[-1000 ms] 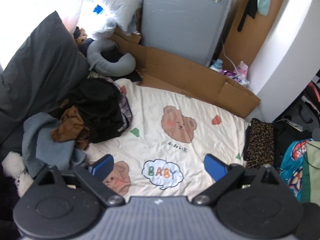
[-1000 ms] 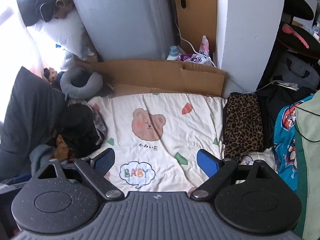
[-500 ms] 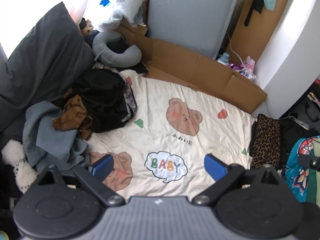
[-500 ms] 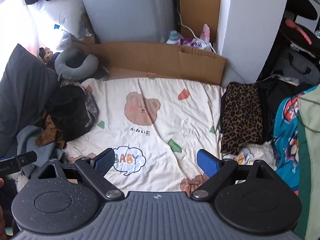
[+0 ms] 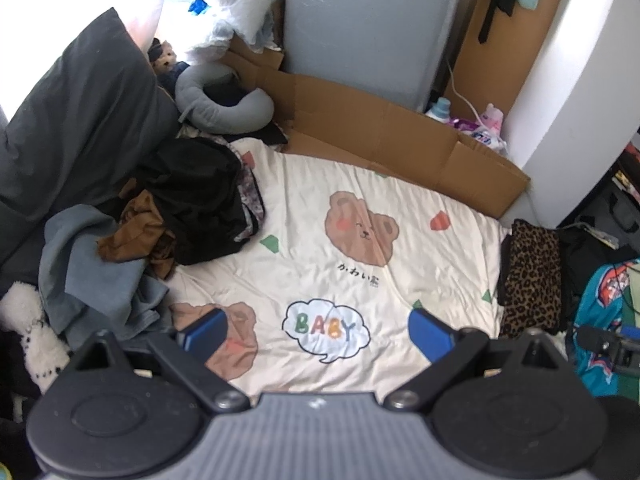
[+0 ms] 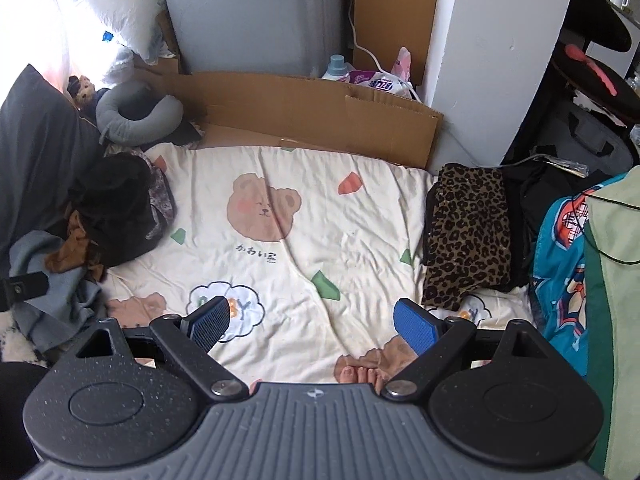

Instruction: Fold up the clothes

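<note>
The pile of unfolded clothes (image 5: 176, 216) lies heaped at the left edge of the bear-print blanket (image 5: 360, 280), with no clear long axis. At right, the folded leopard-print garment (image 6: 468, 236) runs lengthwise up the frame. The left gripper (image 5: 316, 330) and right gripper (image 6: 312, 322) both gape wide above the blanket, holding nothing. Both views have drawn back since a second ago; bare toes (image 6: 360, 374) now show at bottom.
</note>
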Action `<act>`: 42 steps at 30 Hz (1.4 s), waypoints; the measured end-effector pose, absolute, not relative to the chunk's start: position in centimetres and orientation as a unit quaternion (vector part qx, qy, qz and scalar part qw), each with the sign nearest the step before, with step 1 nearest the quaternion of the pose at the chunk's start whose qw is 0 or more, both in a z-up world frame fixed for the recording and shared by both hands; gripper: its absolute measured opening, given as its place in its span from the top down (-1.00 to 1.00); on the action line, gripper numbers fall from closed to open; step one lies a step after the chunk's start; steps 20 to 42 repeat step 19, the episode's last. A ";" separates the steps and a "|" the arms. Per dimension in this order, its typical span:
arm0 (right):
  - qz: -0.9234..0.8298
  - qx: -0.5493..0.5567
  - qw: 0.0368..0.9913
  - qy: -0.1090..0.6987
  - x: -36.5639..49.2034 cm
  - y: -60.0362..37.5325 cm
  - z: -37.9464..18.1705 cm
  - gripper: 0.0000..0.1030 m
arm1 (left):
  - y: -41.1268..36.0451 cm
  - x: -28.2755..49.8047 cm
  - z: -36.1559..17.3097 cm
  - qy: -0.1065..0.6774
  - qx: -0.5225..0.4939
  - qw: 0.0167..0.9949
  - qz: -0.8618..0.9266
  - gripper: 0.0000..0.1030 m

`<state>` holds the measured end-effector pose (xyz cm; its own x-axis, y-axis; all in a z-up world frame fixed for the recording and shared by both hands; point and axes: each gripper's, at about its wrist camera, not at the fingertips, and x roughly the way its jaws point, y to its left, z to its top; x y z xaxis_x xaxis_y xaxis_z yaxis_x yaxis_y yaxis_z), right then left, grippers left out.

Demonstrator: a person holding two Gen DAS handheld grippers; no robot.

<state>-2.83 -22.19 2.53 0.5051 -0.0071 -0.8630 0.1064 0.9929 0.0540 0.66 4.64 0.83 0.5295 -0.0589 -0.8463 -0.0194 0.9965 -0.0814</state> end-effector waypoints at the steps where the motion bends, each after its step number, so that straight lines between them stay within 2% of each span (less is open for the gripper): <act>1: -0.034 0.050 0.866 0.497 -2.8 -22.3 2.4 -0.80 | 4.5 0.7 0.8 0.486 -0.037 0.873 -0.012 -0.90; 5: -0.033 0.057 0.862 0.502 -2.5 -22.6 2.0 -0.80 | 4.1 0.7 0.7 0.486 -0.020 0.874 -0.008 -0.79; 15: -0.020 0.071 0.857 0.510 -2.3 -22.5 1.5 -0.80 | 5.8 1.1 -0.1 0.504 -0.075 0.860 -0.010 -0.81; 42: -0.021 0.080 0.857 0.509 -2.3 -22.9 1.5 -0.80 | 5.7 1.1 -0.2 0.505 -0.071 0.860 -0.010 -0.81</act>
